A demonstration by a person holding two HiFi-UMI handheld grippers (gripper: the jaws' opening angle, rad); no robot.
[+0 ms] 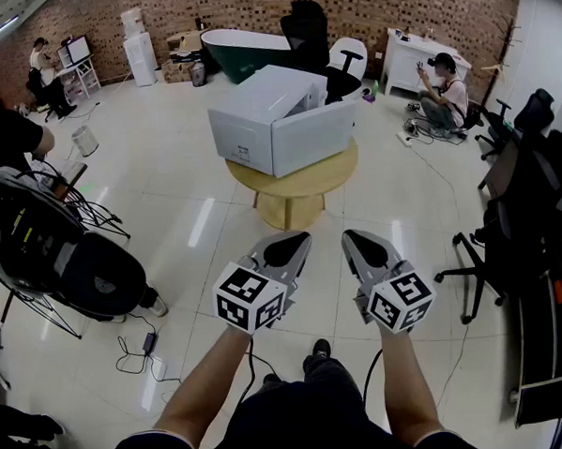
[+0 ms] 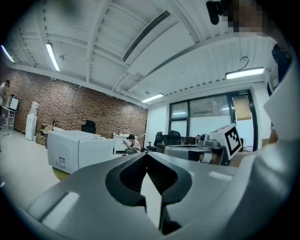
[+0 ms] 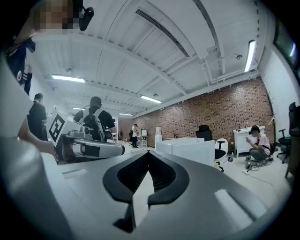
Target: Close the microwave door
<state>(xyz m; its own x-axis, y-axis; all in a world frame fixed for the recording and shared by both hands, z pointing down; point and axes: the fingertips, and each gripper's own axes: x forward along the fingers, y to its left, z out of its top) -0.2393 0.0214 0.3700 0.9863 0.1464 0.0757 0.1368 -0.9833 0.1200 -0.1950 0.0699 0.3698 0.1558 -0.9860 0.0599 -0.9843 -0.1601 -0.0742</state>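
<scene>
A white microwave (image 1: pixel 261 112) stands on a round wooden table (image 1: pixel 293 176) a few steps ahead, its door (image 1: pixel 316 137) swung open toward me on the right side. My left gripper (image 1: pixel 298 239) and right gripper (image 1: pixel 353 236) are held side by side over the floor, well short of the table, both shut with nothing in them. In the left gripper view the microwave (image 2: pixel 75 150) sits far off to the left of the shut left gripper (image 2: pixel 146 157). From the right gripper view, the microwave (image 3: pixel 187 151) lies beyond the right gripper (image 3: pixel 147 153), slightly right.
A black bag on a wire rack (image 1: pixel 52 254) stands at my left, with cables (image 1: pixel 137 353) on the floor beside it. Office chairs (image 1: pixel 507 226) line the right. A dark green tub (image 1: pixel 244 50) and a seated person (image 1: pixel 443 93) are beyond the table.
</scene>
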